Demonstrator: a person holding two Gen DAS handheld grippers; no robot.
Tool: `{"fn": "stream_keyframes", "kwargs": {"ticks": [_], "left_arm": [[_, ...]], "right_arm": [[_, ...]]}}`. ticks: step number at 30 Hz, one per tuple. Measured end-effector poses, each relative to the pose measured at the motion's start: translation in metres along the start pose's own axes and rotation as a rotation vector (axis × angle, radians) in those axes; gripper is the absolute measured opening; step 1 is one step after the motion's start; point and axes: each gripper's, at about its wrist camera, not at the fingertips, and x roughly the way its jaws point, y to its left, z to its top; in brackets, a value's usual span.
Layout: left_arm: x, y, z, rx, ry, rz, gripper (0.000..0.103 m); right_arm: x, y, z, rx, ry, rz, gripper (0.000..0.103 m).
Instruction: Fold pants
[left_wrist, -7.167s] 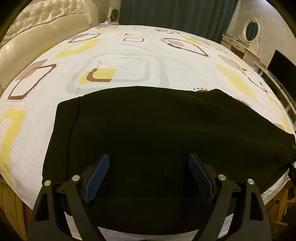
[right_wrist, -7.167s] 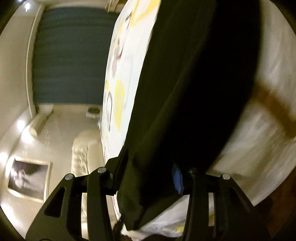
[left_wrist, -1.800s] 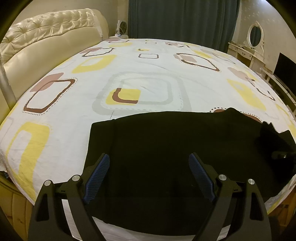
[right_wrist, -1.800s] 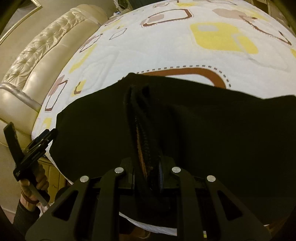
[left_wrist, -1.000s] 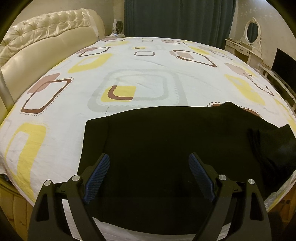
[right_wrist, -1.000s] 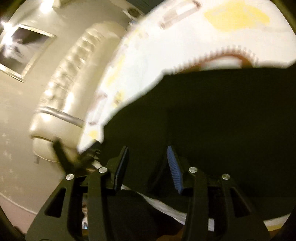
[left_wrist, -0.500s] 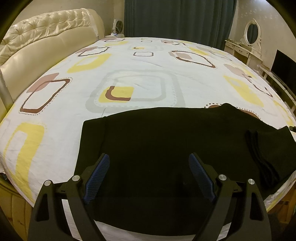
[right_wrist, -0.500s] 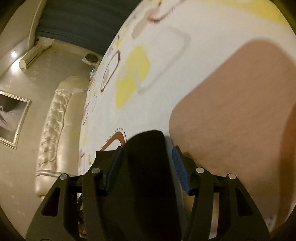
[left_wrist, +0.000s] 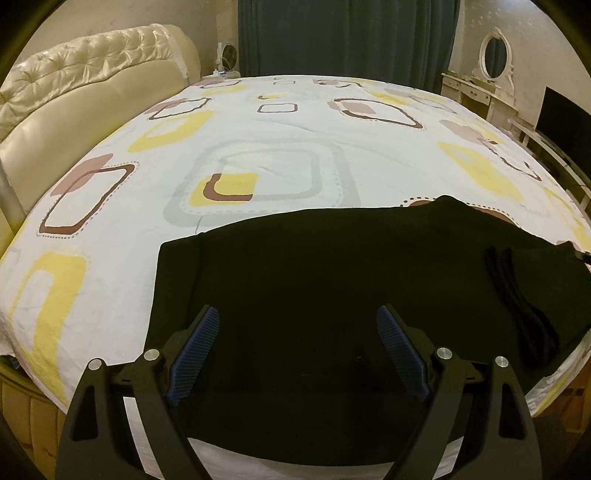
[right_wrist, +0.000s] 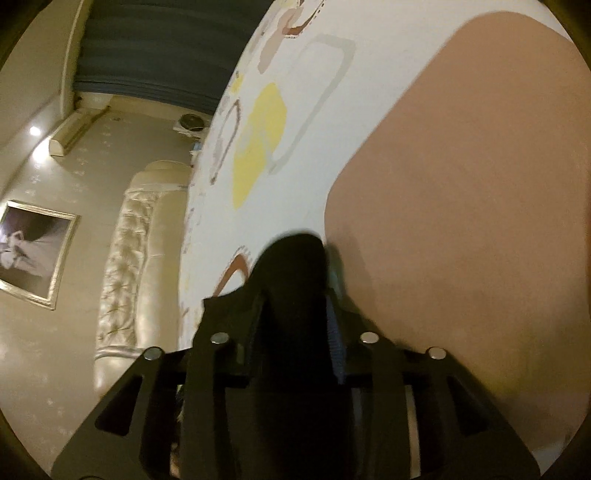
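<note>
Pinching the pants (right_wrist: 295, 295), the right hand-held gripper (right_wrist: 295, 291) should lift evenly along the bed (left_wrist: 295, 155) edge while the left hand-held gripper (left_wrist: 297, 345) hangs spread.

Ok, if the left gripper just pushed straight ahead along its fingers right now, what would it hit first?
Most likely the black pants. The left gripper is open and empty, and the cloth fills the view between and beyond its fingertips. How high it hangs above the fabric is unclear. The patterned bedsheet lies farther on.
</note>
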Motion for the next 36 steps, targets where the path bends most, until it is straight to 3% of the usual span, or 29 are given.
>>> {"fn": "stream_keyframes", "kwargs": {"ticks": [8,11,15,19,23,25,26,31,36], "left_arm": [[-0.001,0.002,0.001,-0.022,-0.004,-0.010,0.087],[-0.002,0.002,0.001,-0.021,-0.006,-0.007,0.087],[-0.002,0.003,0.001,-0.020,-0.006,-0.004,0.087],[-0.003,0.006,0.001,-0.029,-0.002,-0.008,0.087],[-0.004,0.011,0.002,-0.036,-0.010,0.002,0.087],[-0.005,0.016,0.004,-0.053,-0.011,-0.002,0.087],[-0.005,0.019,0.005,-0.066,-0.010,-0.007,0.087],[-0.007,0.033,0.006,-0.114,0.000,-0.048,0.087],[-0.009,0.057,0.007,-0.174,0.014,-0.079,0.087]], "right_arm": [[-0.039,-0.019,-0.057,0.008,0.060,0.052,0.040],[-0.037,-0.021,-0.065,-0.021,0.069,-0.016,0.024],[-0.034,-0.020,-0.070,-0.049,0.051,-0.075,0.022],[-0.045,-0.008,-0.072,-0.046,0.027,-0.088,0.034],[-0.078,0.026,-0.075,-0.157,-0.130,-0.239,0.037],[-0.084,0.053,-0.080,-0.224,-0.176,-0.213,0.041],[-0.082,0.067,-0.084,-0.247,-0.185,-0.177,0.048],[-0.015,0.108,-0.105,-0.301,0.005,-0.025,0.050],[0.050,0.123,-0.131,-0.316,0.161,0.025,0.050]]}}
